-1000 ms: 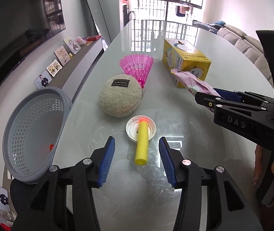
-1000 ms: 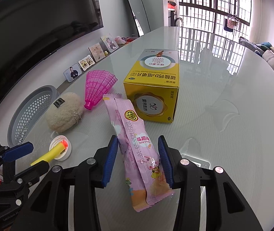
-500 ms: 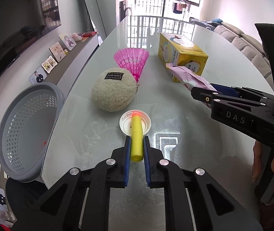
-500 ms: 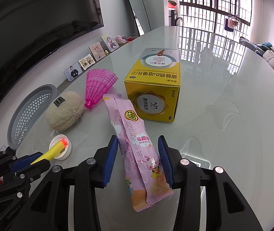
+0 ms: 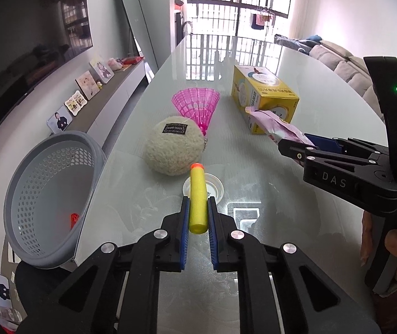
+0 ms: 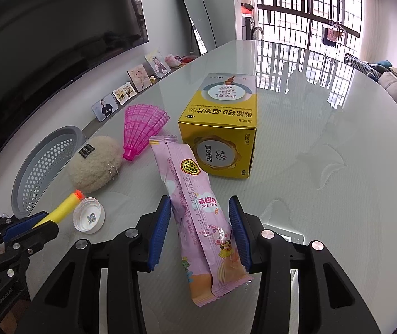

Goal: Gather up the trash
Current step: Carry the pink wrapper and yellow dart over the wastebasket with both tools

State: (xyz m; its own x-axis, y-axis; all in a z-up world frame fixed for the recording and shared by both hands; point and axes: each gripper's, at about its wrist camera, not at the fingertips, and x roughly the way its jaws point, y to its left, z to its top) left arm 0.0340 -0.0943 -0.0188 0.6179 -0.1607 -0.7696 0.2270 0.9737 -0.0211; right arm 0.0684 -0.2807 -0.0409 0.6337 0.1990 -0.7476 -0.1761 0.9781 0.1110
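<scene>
Left wrist view: left gripper (image 5: 198, 217) clamped on yellow foam dart (image 5: 197, 197), long axis pointing away; grey basket (image 5: 50, 194) left of dart, nearest this hand.

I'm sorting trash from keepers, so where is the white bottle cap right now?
The white bottle cap lies on the glass table, in front of the fluffy pouch and just beyond the left gripper, under the yellow foam dart it holds.

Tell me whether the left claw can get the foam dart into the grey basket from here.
Probably yes. The left claw is shut on the foam dart, and the grey basket stands open just past the table edge on its left, with nothing between them.
</scene>
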